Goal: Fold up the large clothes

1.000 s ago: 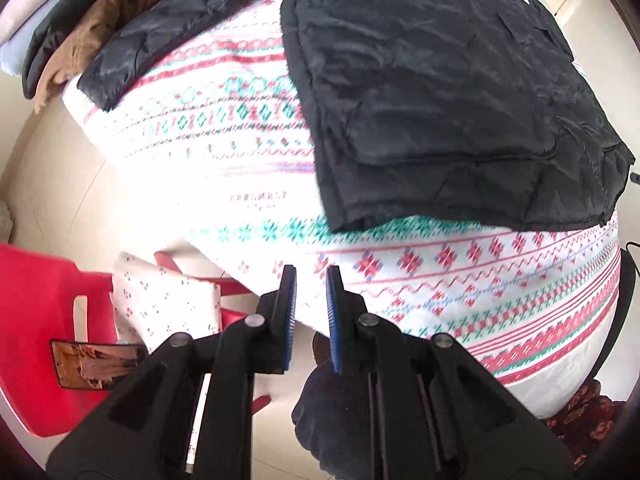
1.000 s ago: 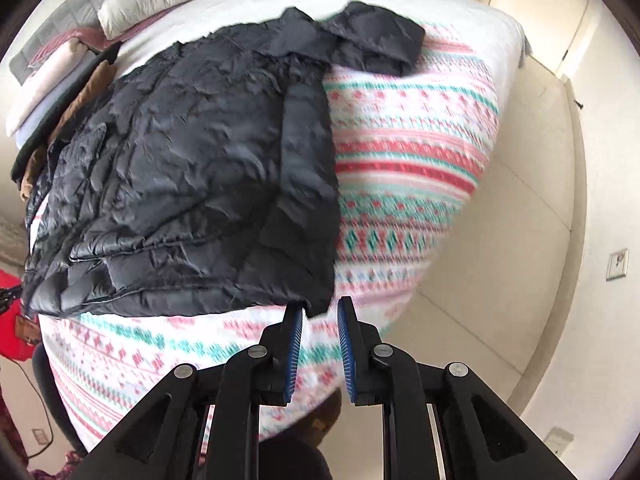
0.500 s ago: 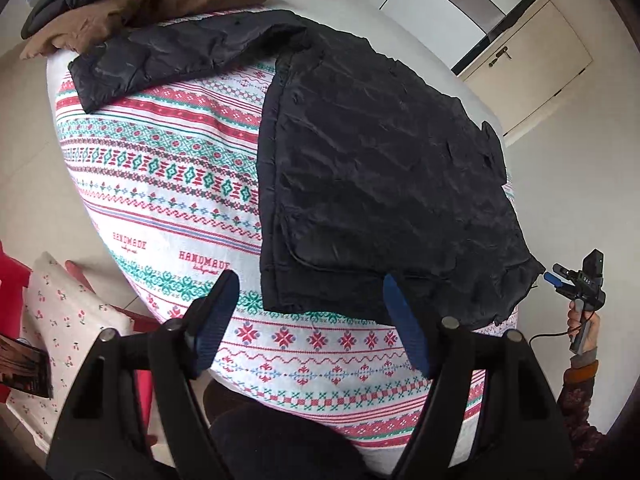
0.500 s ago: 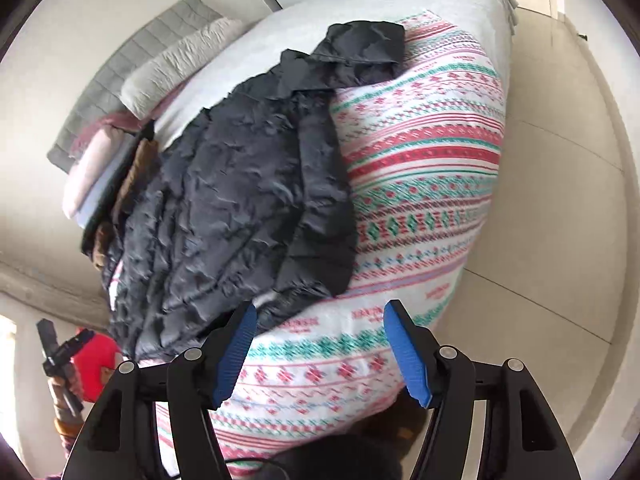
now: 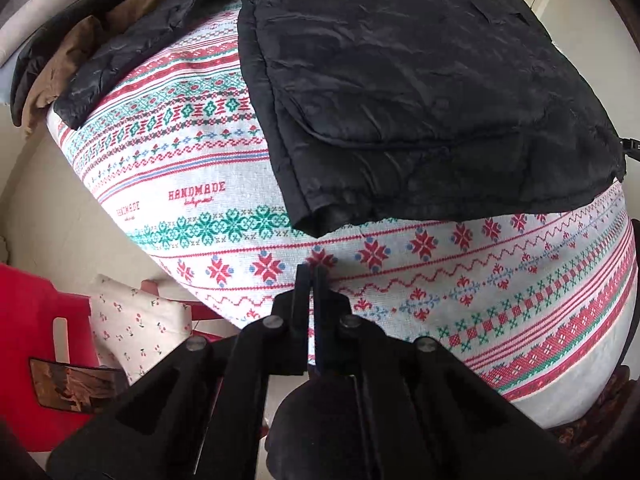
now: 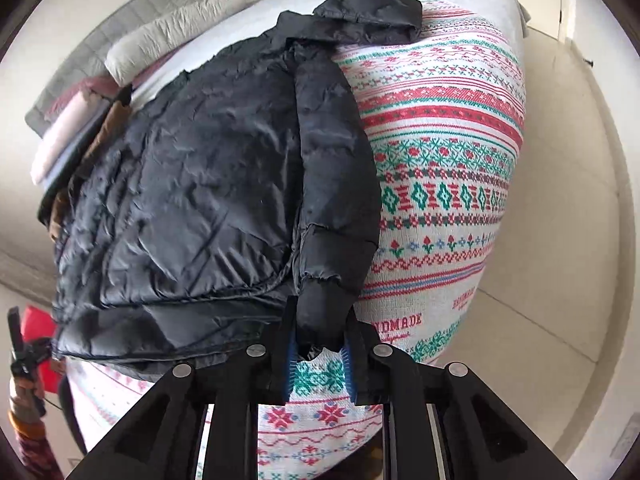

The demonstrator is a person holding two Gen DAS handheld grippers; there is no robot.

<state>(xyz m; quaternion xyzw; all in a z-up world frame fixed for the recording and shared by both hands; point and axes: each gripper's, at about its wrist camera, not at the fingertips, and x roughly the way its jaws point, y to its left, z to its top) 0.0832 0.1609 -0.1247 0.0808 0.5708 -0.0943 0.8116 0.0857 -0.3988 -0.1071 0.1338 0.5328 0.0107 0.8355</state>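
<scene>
Patterned bedspread [image 5: 440, 280] over a bed, pale floor [image 6: 560, 200] around it.

Nearest in the right wrist view: right gripper [image 6: 319, 354], part open, fingers either side of a black sleeve cuff [image 6: 320, 308], one pad at each flank of the cuff; whether pressing cannot be told. Behind the cuff: black padded jacket [image 6: 192, 200] spread on the bedspread, hood end toward the far corner. Farther back: pillows [image 6: 172, 32] by the headboard.

Nearest in the left wrist view: left gripper [image 5: 311, 276], fingers nearly together, nothing between them, poised over the bedspread just short of the jacket hem [image 5: 320, 220]. Left of it: red chair [image 5: 36, 340]. Far left: brown garment [image 5: 68, 52].

Half a second ago: both grippers wide open, right one clear of the cuff.
</scene>
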